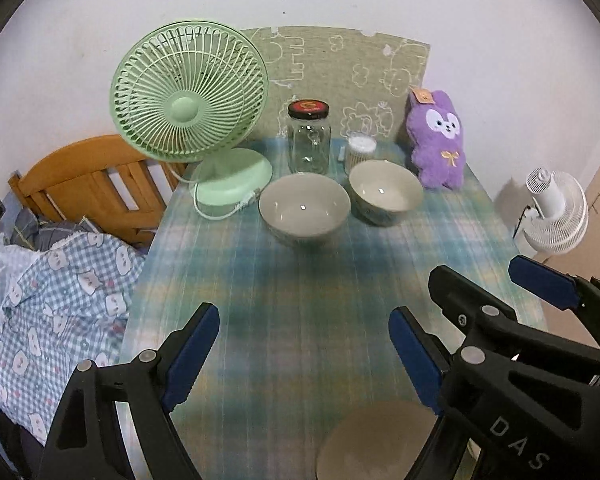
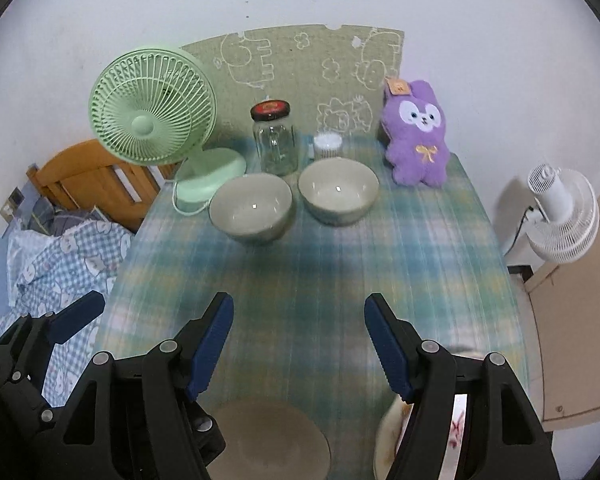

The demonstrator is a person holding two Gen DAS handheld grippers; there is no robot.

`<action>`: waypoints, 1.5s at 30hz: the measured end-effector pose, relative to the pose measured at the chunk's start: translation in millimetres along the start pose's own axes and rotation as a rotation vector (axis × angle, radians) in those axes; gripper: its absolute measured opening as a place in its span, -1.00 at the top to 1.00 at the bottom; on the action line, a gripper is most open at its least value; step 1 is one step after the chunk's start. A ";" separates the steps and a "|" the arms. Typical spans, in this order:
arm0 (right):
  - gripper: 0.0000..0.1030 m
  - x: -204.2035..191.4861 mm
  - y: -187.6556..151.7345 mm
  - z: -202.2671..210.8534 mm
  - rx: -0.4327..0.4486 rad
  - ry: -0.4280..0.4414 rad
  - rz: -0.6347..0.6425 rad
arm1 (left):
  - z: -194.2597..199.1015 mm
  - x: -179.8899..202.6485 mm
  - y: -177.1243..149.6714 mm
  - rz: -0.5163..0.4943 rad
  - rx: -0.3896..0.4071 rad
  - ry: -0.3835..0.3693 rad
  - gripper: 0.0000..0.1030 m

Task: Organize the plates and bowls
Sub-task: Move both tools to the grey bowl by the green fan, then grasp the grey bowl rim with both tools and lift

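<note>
Your left gripper (image 1: 304, 352) hangs low over the near end of the table (image 1: 292, 280), and its blue pads are wide apart with nothing between them. To its right you can read the white letters "DAS" on the black body of your right gripper (image 2: 299, 344). That one is wide apart too and holds nothing.

Going left to right at the far end, you have a green fan (image 1: 189, 92), then a glass jar (image 1: 309, 139) with a black and red lid. The writing on the lid is too small to read. Next comes a small tub of cotton buds (image 1: 361, 148), partly hidden behind a bowl. Last is a purple bunny toy (image 1: 437, 140) with a tag you cannot read.

The two bowls sit side by side in front of these things, close but not touching. The left bowl (image 1: 304, 208) is just right of the fan's base. The right bowl (image 1: 385, 192) is just left of the bunny.

Right under your grippers, a brown round plate (image 2: 270, 438) is cut off by the picture's bottom edge. A second plate (image 2: 390, 434) with a pattern hides behind your right gripper's finger.

Off the table, a bed with a checked blanket (image 1: 60, 296) is on the left and a white fan (image 1: 556, 212) is on the right.
</note>
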State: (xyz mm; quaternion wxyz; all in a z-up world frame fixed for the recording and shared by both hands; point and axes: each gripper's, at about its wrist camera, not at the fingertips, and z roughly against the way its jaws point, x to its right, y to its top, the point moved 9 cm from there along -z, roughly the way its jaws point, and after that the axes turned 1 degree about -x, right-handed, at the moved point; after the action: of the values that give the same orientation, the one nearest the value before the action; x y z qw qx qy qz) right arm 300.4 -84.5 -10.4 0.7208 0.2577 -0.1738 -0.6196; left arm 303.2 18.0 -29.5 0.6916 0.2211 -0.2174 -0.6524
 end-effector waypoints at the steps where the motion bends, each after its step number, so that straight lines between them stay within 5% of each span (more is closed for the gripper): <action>1: -0.38 -2.0 6.5 -5.1 0.004 0.000 0.003 | -7.1 -3.2 6.6 -0.001 -0.003 -0.001 -0.71; 14: -0.38 -10.1 75.0 -106.3 -0.017 -0.014 -0.058 | -103.1 -36.5 70.9 -0.038 -0.022 0.000 -0.63; 29: -0.26 -2.5 92.5 -209.8 -0.105 -0.028 -0.117 | -196.6 -43.9 84.5 -0.058 -0.086 -0.010 -0.53; 35: -0.20 -6.1 92.8 -228.0 -0.096 -0.069 -0.071 | -216.9 -46.0 79.7 -0.034 -0.104 -0.021 -0.42; 42: 0.18 -13.3 90.5 -223.5 -0.128 -0.040 -0.074 | -214.3 -46.2 77.9 -0.042 -0.119 -0.043 -0.38; 45: 0.18 -15.5 90.8 -221.6 -0.128 -0.039 -0.077 | -215.9 -47.2 79.5 -0.059 -0.117 -0.035 -0.37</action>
State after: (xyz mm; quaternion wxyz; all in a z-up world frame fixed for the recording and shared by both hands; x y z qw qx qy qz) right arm 496.9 -25.6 -134.9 0.7080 0.2056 -0.1378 -0.6615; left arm 492.0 74.0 -157.7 0.6798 0.1753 -0.1843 -0.6879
